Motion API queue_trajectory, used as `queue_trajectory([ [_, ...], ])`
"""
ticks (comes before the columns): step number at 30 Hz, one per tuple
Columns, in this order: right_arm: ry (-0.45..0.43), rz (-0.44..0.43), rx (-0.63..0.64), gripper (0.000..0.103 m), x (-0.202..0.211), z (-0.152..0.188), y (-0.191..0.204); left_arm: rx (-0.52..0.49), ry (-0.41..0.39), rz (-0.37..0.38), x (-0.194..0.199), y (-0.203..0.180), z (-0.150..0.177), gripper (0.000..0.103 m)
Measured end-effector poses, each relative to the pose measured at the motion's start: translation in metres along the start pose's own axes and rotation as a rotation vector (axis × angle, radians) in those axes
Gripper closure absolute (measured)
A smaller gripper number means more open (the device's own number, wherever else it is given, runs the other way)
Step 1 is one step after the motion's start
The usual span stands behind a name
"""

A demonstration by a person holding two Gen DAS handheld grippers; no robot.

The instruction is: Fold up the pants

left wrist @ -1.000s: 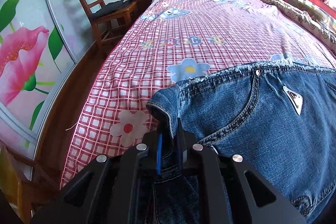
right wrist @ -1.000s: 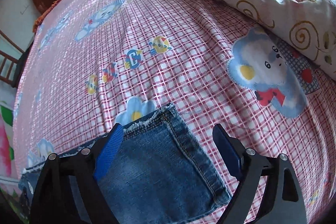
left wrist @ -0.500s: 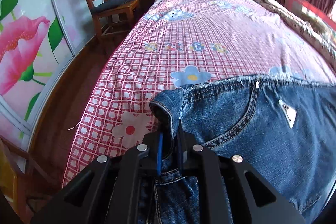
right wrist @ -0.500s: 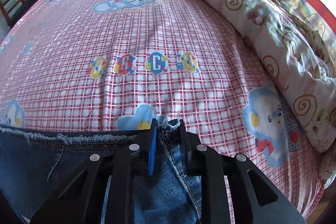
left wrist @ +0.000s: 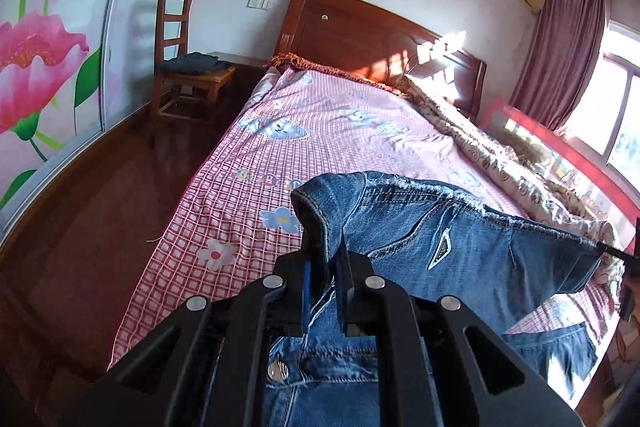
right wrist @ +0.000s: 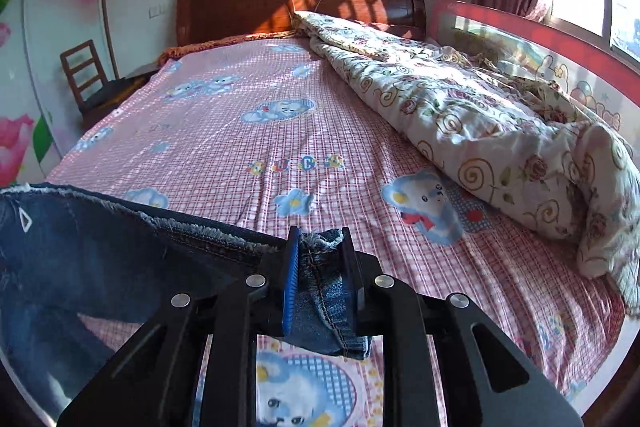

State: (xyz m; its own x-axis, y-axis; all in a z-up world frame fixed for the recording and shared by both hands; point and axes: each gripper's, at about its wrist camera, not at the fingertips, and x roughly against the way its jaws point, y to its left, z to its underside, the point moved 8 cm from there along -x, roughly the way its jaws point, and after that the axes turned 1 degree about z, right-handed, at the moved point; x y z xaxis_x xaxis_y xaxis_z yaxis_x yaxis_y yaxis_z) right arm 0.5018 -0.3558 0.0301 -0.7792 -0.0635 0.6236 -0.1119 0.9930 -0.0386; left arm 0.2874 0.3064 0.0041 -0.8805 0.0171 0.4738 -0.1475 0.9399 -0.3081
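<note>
now both grippers are clenched on the denim shorts (left wrist: 460, 247) — left gripper (left wrist: 326, 251) on one corner, right gripper (right wrist: 318, 251) on the other, cloth hanging between them above the checked bedsheet (right wrist: 248, 115) — so keep the frayed edge taut and level while carrying it over.

Bright window sunlight, fisheye-warped edges
</note>
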Motion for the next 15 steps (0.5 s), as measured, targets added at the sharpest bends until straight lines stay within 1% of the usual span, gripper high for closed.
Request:
queue_trajectory([
  [3, 0.011, 0.000, -0.082, 0.085, 0.033, 0.047, -0.022, 0.034, -0.034, 0.024, 0.039, 0.003, 0.013, 0.095],
  [5, 0.043, -0.009, -0.143, 0.085, 0.047, 0.084, -0.035, 0.078, -0.041, 0.037, 0.060, 0.008, 0.029, 0.095],
  [6, 0.066, -0.009, -0.155, 0.085, 0.051, 0.103, -0.039, 0.097, -0.039, 0.046, 0.071, 0.011, 0.040, 0.094],
  [7, 0.103, -0.032, -0.165, 0.085, 0.051, 0.124, -0.040, 0.104, -0.032, 0.041, 0.079, 0.015, 0.052, 0.093],
  [8, 0.157, -0.056, -0.185, 0.084, 0.051, 0.150, -0.041, 0.113, -0.006, 0.022, 0.084, 0.022, 0.068, 0.092],
  [9, 0.211, -0.040, -0.193, 0.083, 0.052, 0.176, -0.044, 0.128, 0.039, -0.016, 0.085, 0.033, 0.088, 0.087],
  [10, 0.244, -0.008, -0.181, 0.082, 0.053, 0.195, -0.044, 0.147, 0.090, -0.083, 0.087, 0.047, 0.109, 0.084],
  [11, 0.263, 0.016, -0.181, 0.082, 0.056, 0.212, -0.045, 0.181, 0.140, -0.155, 0.089, 0.065, 0.129, 0.083],
  [12, 0.274, 0.048, -0.208, 0.081, 0.062, 0.225, -0.047, 0.239, 0.169, -0.224, 0.095, 0.082, 0.147, 0.085],
  [13, 0.274, 0.047, -0.254, 0.081, 0.069, 0.236, -0.047, 0.305, 0.171, -0.259, 0.103, 0.097, 0.160, 0.086],
  [14, 0.253, 0.032, -0.320, 0.080, 0.080, 0.242, -0.047, 0.361, 0.153, -0.283, 0.115, 0.107, 0.169, 0.085],
  [15, 0.233, 0.013, -0.383, 0.079, 0.089, 0.247, -0.046, 0.397, 0.127, -0.303, 0.127, 0.112, 0.175, 0.082],
])
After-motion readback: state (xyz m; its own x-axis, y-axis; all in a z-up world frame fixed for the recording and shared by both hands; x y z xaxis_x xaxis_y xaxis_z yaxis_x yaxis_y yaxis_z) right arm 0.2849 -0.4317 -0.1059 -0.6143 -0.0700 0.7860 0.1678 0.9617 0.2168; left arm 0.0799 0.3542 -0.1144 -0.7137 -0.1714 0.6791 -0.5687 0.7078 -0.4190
